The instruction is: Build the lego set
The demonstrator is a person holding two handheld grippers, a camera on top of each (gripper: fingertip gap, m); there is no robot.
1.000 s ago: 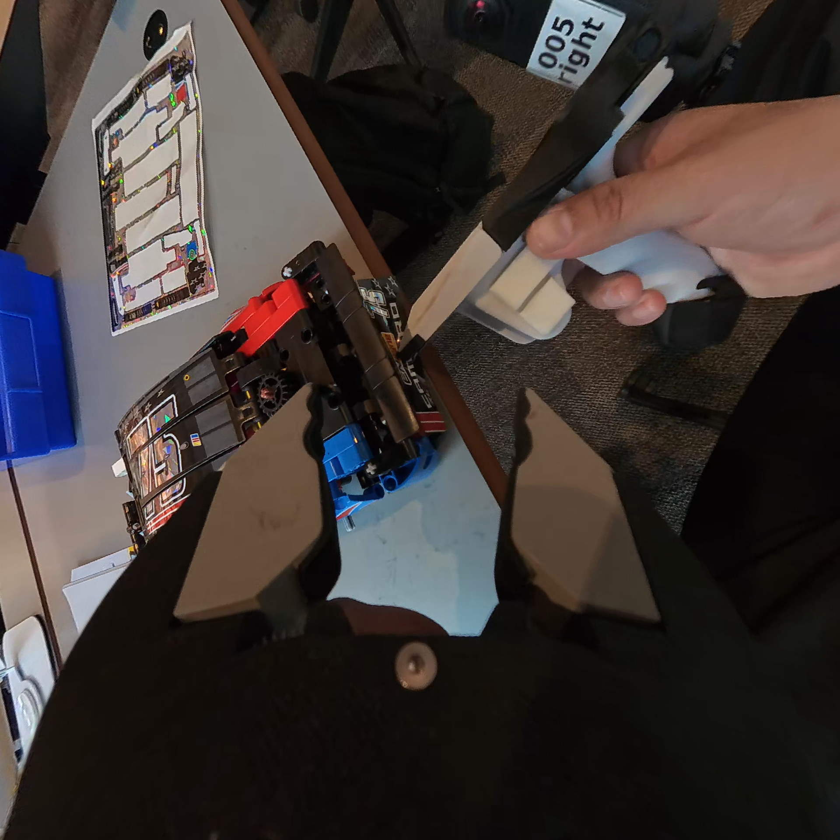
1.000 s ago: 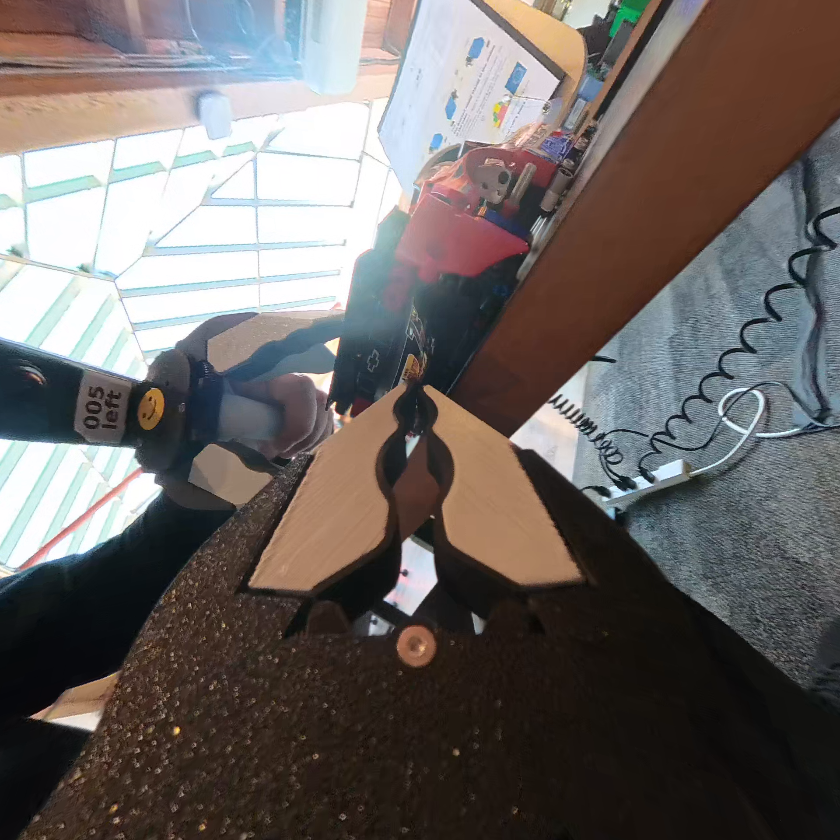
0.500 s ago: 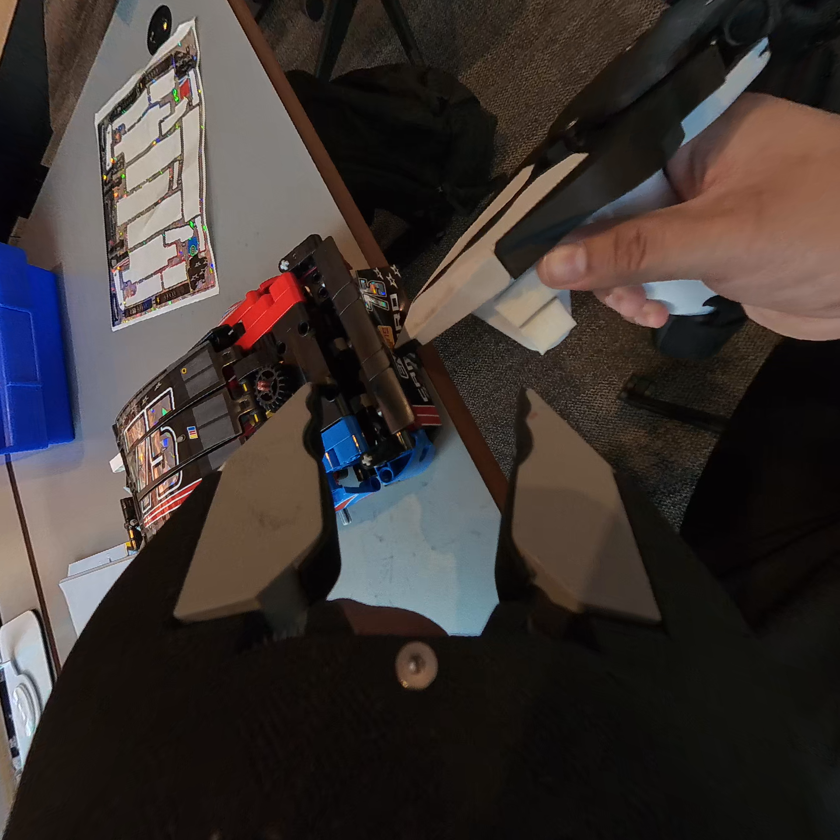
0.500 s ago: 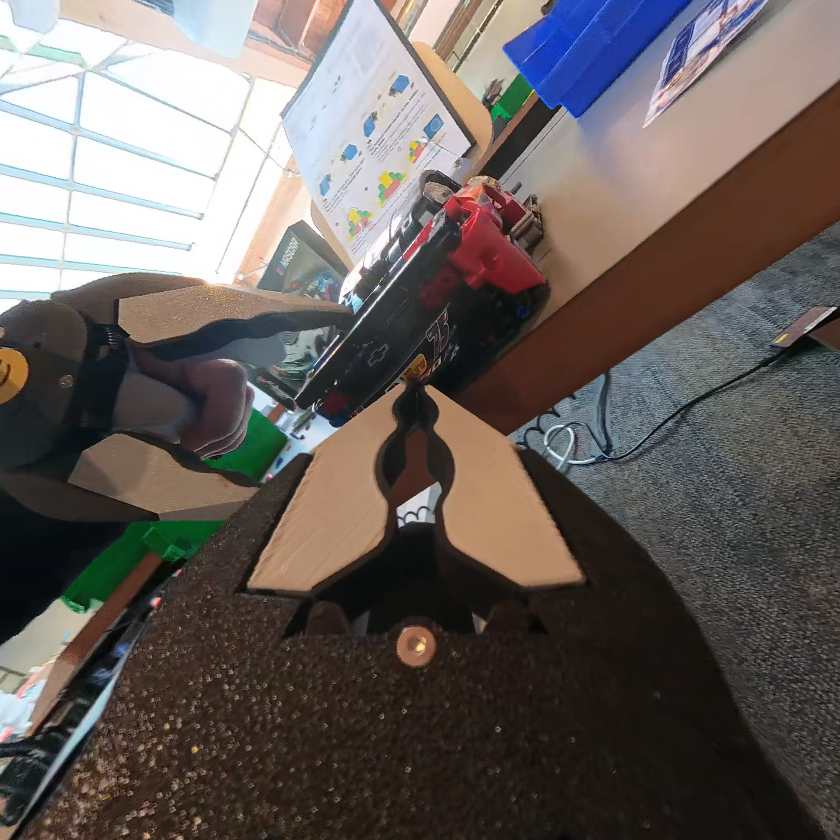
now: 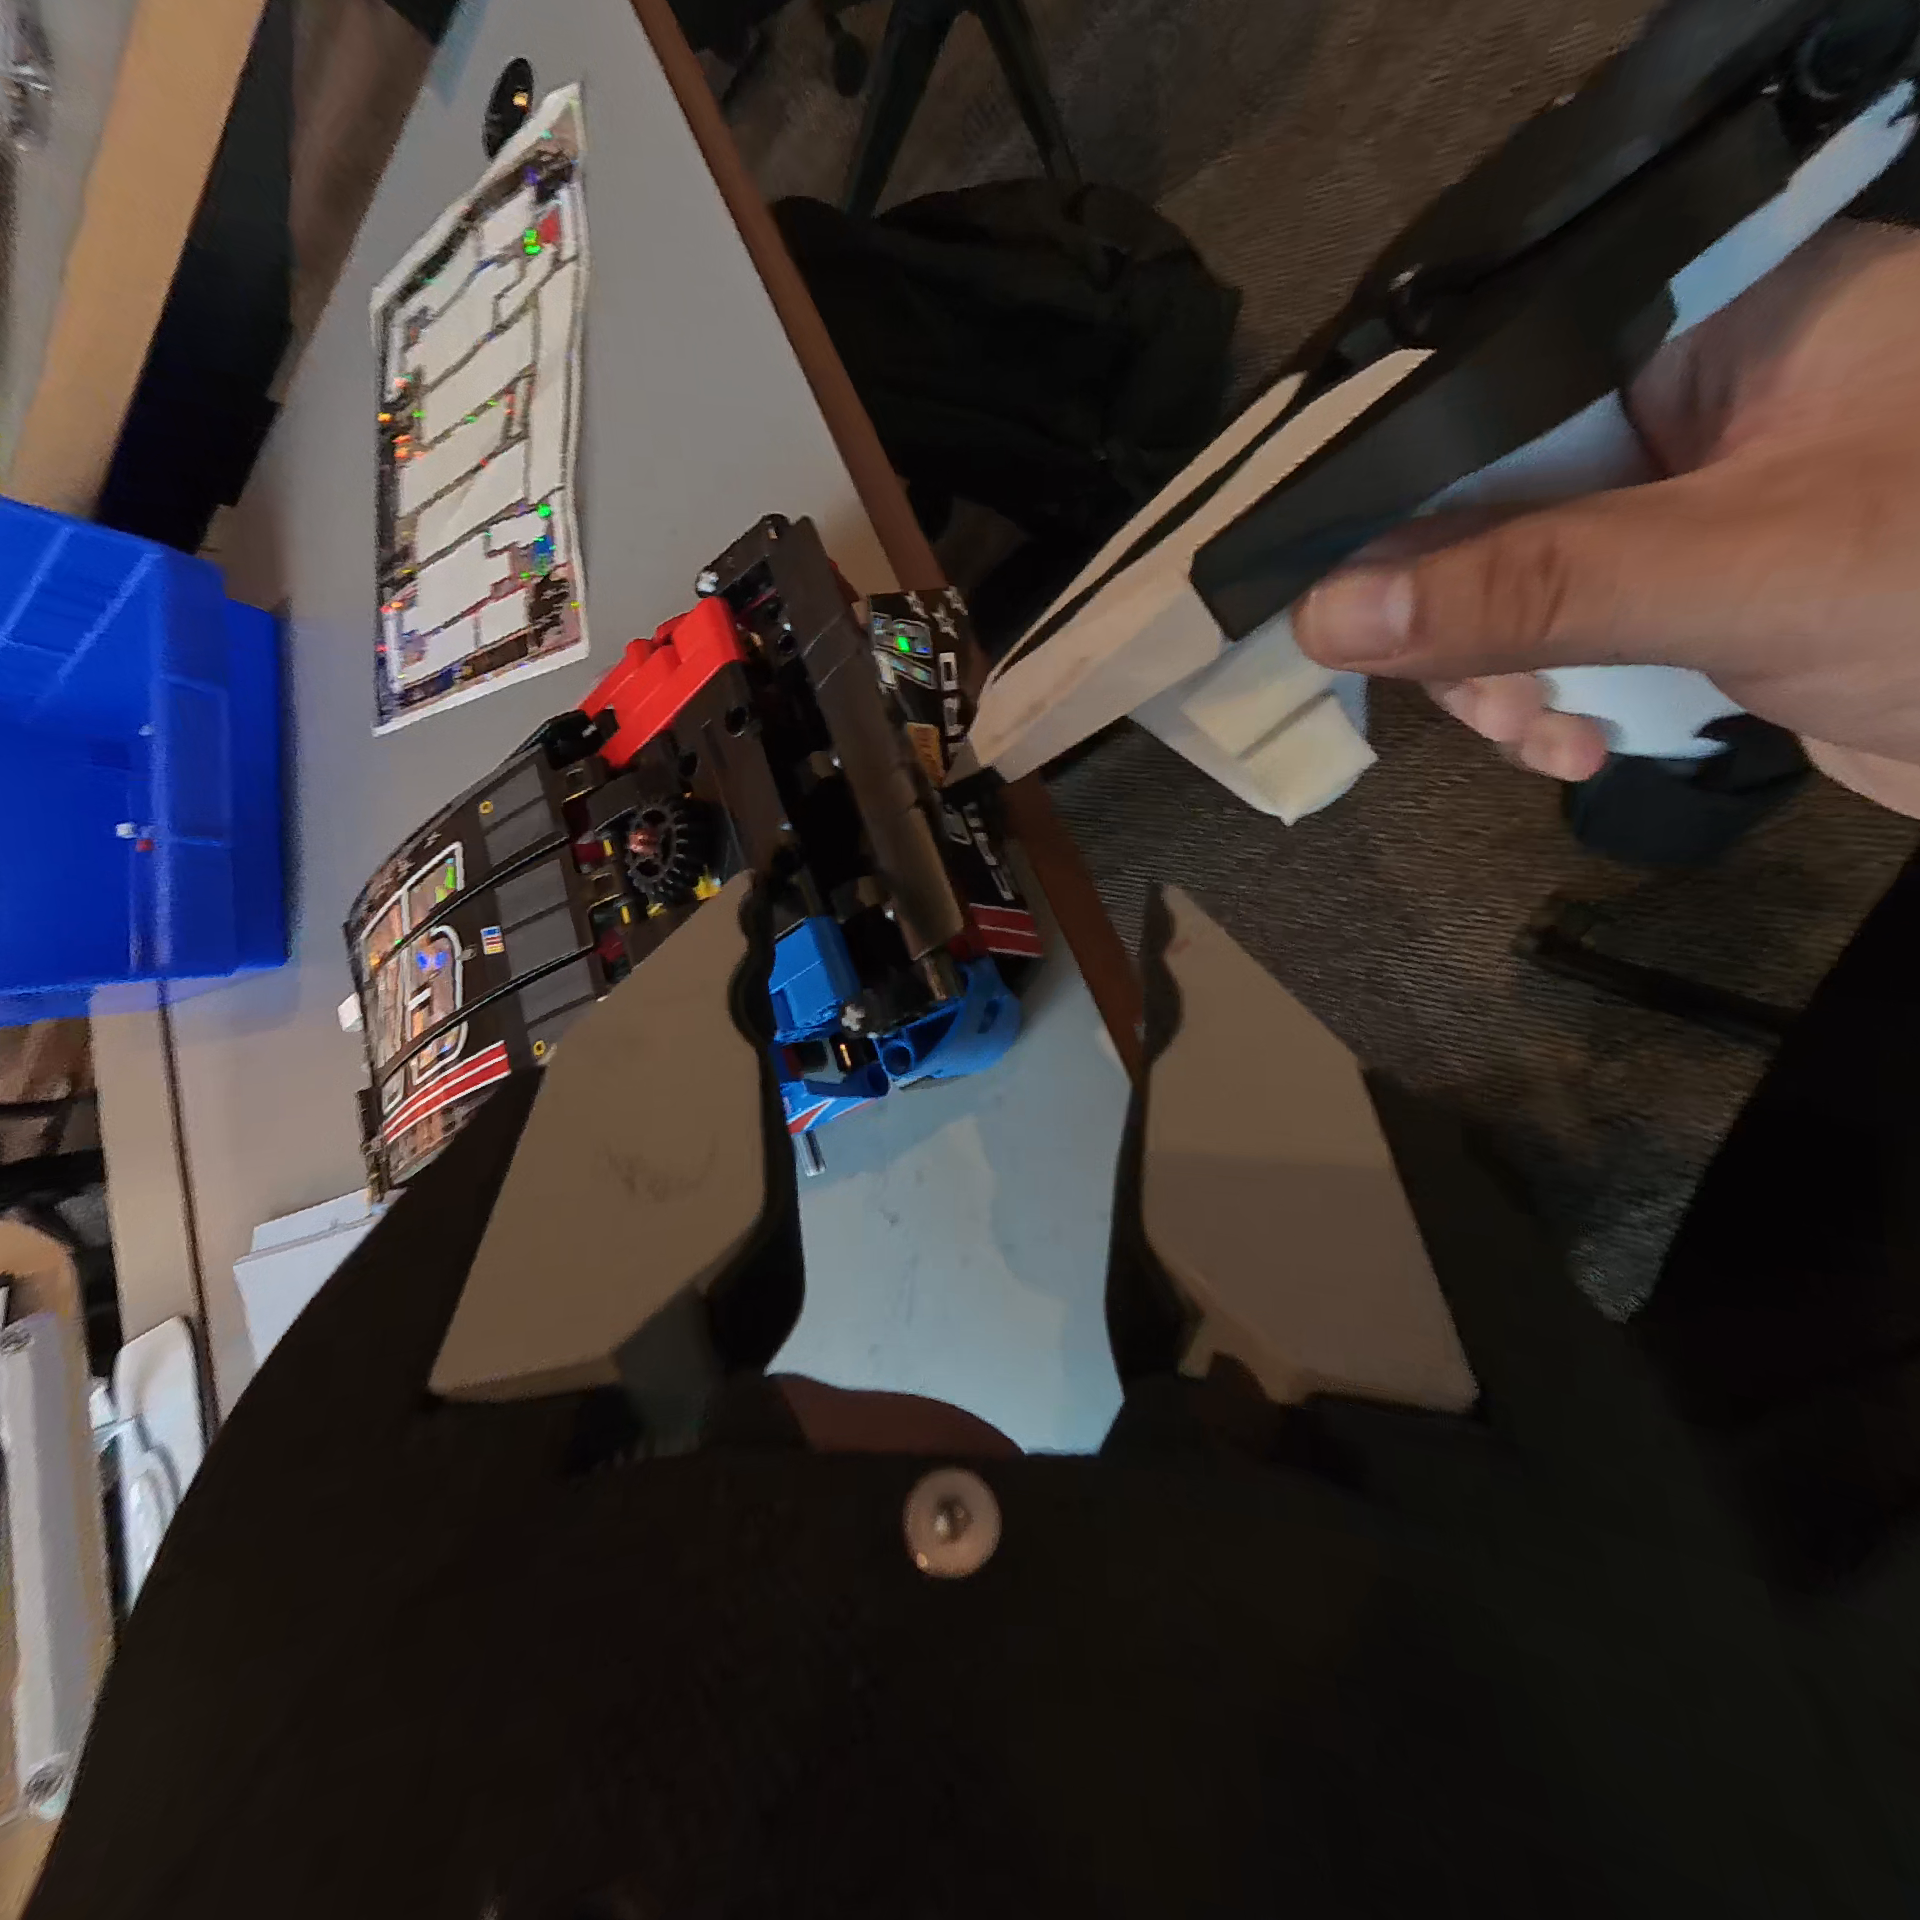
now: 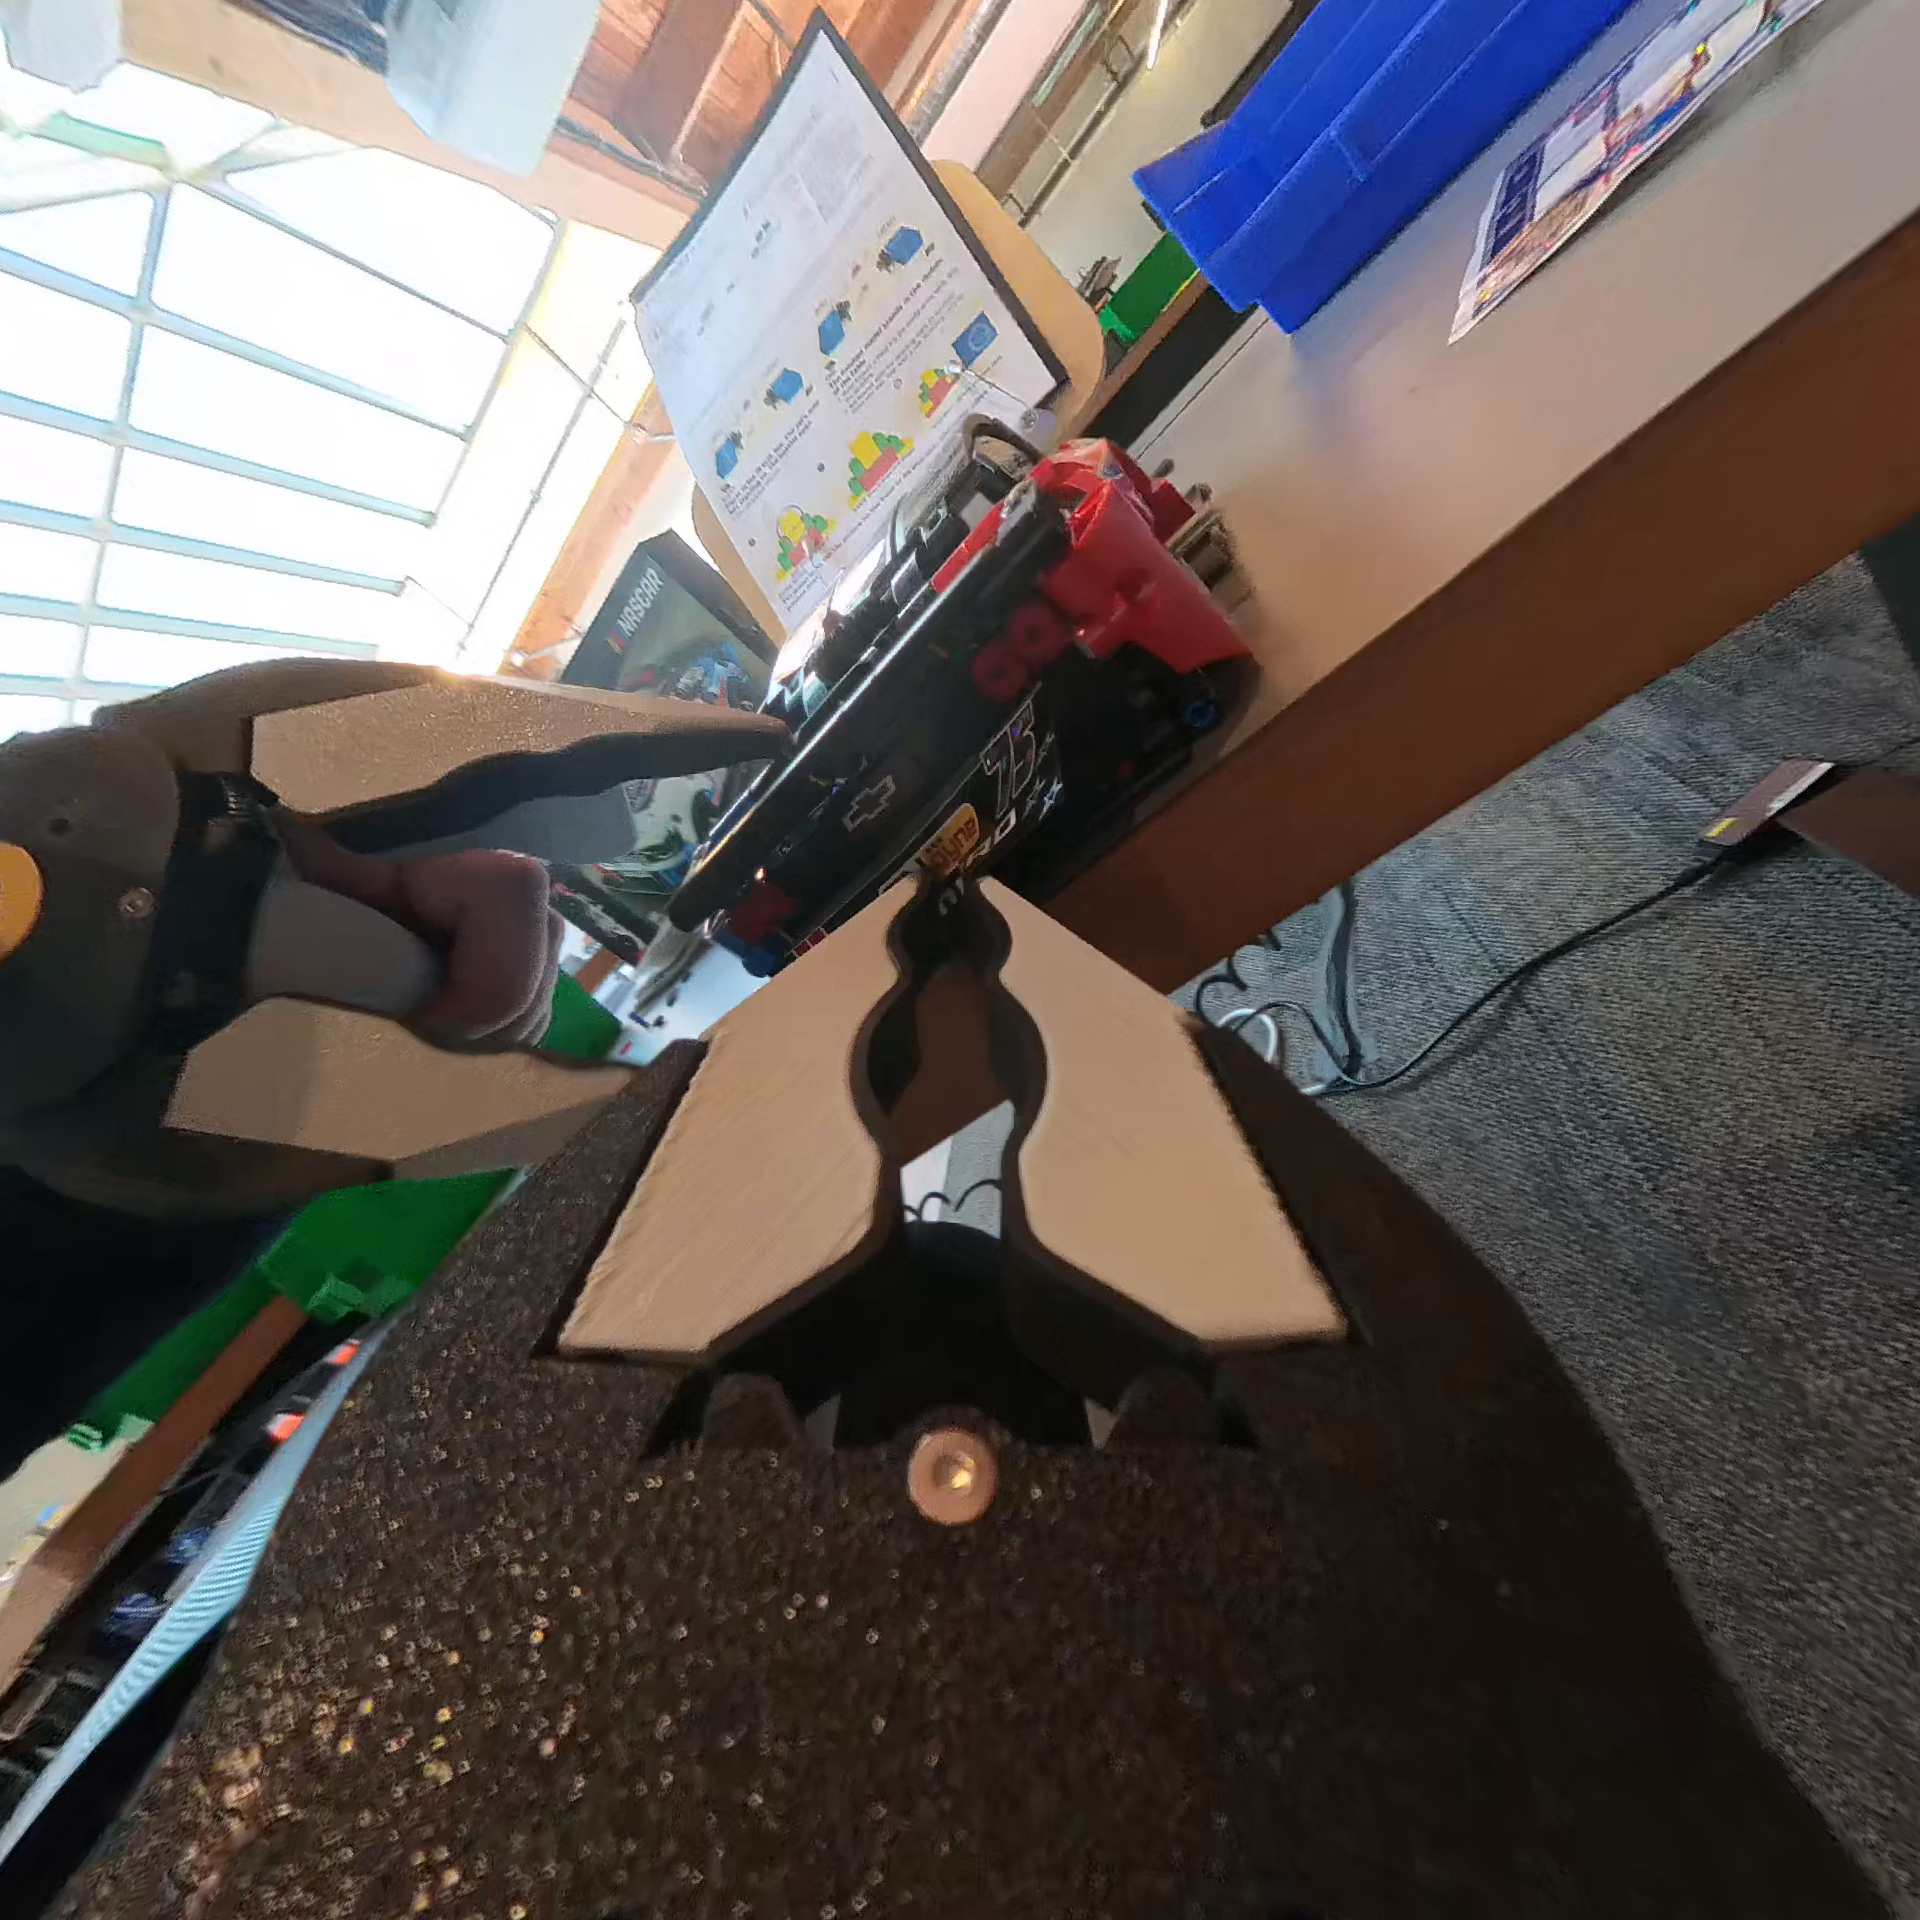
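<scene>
A partly built lego car (image 5: 727, 831), black with red and blue sections and stickered panels, is lying tipped on its side at the very edge of a grey table (image 5: 665, 436) trimmed with a brown wooden edge. The left claw (image 5: 951, 914) is hanging open above the car's blue end, its jaws spread wide with nothing between them. The right claw (image 6: 951, 899) is reaching in from off the table's edge with its jaws pressed together; its tips are sitting right at the car's stickered side panel, but whether they are pinching a part there cannot be told. A hand (image 5: 1714, 603) is wrapping the right claw's white handle.

Farther along the table, a used sticker sheet (image 5: 483, 416) is lying flat, and a blue bin (image 5: 125, 769) is standing beside it. In the right wrist view a screen (image 6: 842, 343) showing building steps is standing behind the car, with bright windows (image 6: 239, 416) filling the space beyond. Grey carpet (image 6: 1621, 1039) is covering the floor, with cables trailing across it under the table.
</scene>
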